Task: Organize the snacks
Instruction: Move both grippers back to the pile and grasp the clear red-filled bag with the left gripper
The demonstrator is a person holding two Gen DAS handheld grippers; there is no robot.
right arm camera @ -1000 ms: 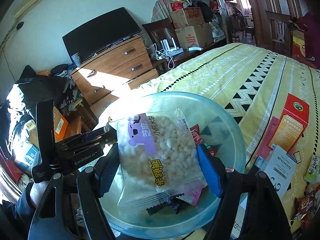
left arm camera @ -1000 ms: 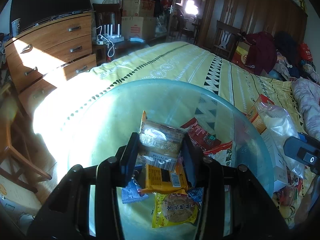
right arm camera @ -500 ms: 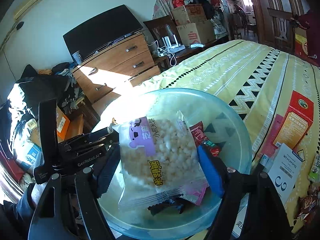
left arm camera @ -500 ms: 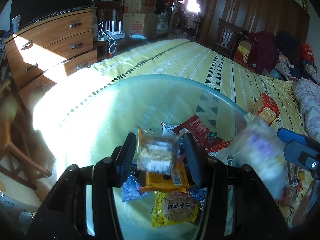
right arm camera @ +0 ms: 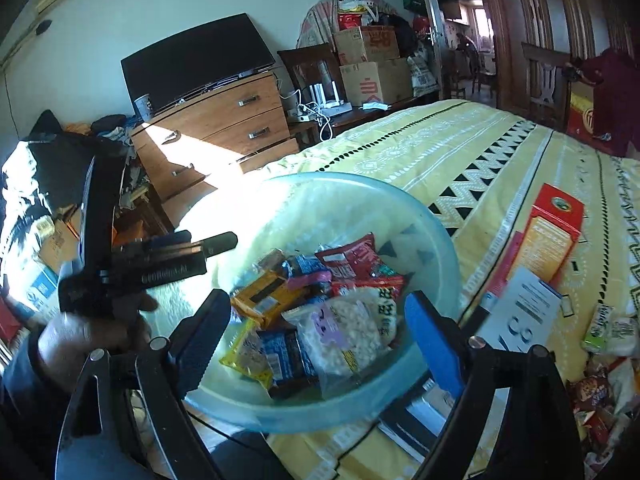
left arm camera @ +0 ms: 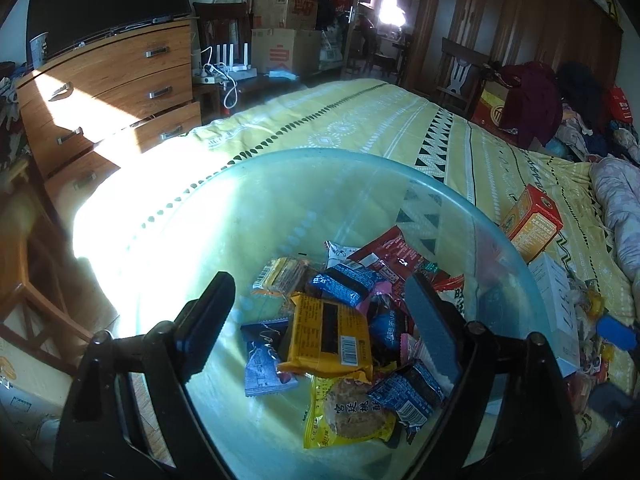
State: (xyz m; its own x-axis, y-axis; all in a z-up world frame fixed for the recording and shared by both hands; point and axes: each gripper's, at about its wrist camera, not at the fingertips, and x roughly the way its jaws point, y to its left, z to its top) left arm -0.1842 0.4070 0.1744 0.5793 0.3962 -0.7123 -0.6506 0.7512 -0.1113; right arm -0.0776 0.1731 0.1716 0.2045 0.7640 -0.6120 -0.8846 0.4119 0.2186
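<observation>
While both claws hang over the bowl with nothing gripped, the scene reads as follows.

Left gripper (left arm camera: pixel 320 312): jaws spreading wide, pads touching nothing; the packets seen between them lie loose in the bowl below.

Right gripper (right arm camera: pixel 316 328): jaws also opening, blue pads clear on both sides of the puffed-rice bag (right arm camera: pixel 352 332), which rests on the pile beneath them.

Bowl (right arm camera: pixel 400 200): translucent blue-green basin on the yellow bedspread (right arm camera: pixel 480 152), directly under and ahead of both claws.

Snacks in bowl: an orange packet (left arm camera: pixel 328 332) midway between the left fingers; a round-cookie pack (left arm camera: pixel 348 412) nearer the camera than that; a biscuit pack (left arm camera: pixel 284 276) just beyond the fingertips; red wrappers (left arm camera: pixel 396 248) further ahead, toward the right finger.

Done so far: judging by the pile, a good share of the snacks is already gathered in the bowl.

Left to do: loose wrapped snacks (right arm camera: pixel 600 400) still lie on the bed well off to the right of the right claw, together with an orange-red box (right arm camera: pixel 552 236) and a white box (right arm camera: pixel 520 312) beside the bowl.

Bag axis: the puffed-rice bag lies nearly flat, its long axis running diagonally from the lower right up toward the far left, purple label end toward the left finger.

Orange packet axis: long side running away from the left claw, barcode end nearest it.
</observation>
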